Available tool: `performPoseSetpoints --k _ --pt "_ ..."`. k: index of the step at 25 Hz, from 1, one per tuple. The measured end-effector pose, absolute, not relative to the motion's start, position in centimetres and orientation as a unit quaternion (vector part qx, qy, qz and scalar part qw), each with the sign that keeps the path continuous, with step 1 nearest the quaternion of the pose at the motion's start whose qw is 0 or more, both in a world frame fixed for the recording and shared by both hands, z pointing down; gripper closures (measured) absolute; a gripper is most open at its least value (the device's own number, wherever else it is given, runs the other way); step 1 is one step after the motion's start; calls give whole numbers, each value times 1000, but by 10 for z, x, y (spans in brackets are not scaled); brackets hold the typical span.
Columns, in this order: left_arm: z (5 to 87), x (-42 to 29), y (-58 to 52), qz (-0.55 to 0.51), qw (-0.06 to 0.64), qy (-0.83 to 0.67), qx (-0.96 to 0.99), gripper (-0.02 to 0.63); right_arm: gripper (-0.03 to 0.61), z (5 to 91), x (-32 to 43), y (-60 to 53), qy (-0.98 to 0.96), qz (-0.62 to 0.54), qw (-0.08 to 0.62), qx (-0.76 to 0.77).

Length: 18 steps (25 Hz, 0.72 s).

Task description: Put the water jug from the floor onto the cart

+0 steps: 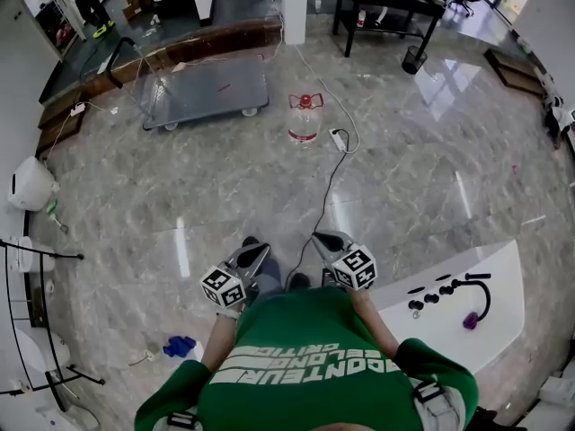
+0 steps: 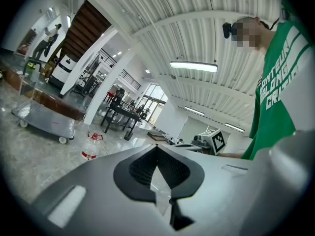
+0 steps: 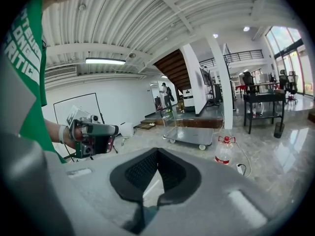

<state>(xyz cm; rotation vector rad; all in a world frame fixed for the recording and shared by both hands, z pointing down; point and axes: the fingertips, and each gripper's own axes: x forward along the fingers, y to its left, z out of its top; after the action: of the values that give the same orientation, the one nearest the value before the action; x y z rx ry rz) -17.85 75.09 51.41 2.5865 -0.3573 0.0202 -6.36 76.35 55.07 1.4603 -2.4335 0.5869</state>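
Clear water jug (image 1: 305, 119) stands well ahead near the cart (image 1: 207, 91): walk up, then part your left gripper (image 1: 254, 253) and right gripper (image 1: 325, 240), both closed on nothing.

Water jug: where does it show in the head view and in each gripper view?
Head view: water jug upper centre, on the floor.
Left gripper view: water jug left, below mid-height.
Right gripper view: water jug right of centre.
Shared landmark: the cart, left of it in every view.

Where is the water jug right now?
In the head view the water jug stands upright on the floor at top centre. It is just right of the flat cart and left of a white power strip.
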Motion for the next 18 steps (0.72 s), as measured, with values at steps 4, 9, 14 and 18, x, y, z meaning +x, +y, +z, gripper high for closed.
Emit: performPoseSetpoints --k 4,9,14,18 --pt "517 -178 758 9 266 -129 955 604 586 555 -62 772 -829 208 122 504" --pt "519 -179 756 8 271 -125 954 604 586 557 -60 770 -824 214 123 510" --pt "523 -181 752 7 277 -125 953 604 586 559 -62 767 -823 219 124 509" --pt "524 -180 745 5 282 -125 951 604 586 560 -62 762 -821 223 126 510"
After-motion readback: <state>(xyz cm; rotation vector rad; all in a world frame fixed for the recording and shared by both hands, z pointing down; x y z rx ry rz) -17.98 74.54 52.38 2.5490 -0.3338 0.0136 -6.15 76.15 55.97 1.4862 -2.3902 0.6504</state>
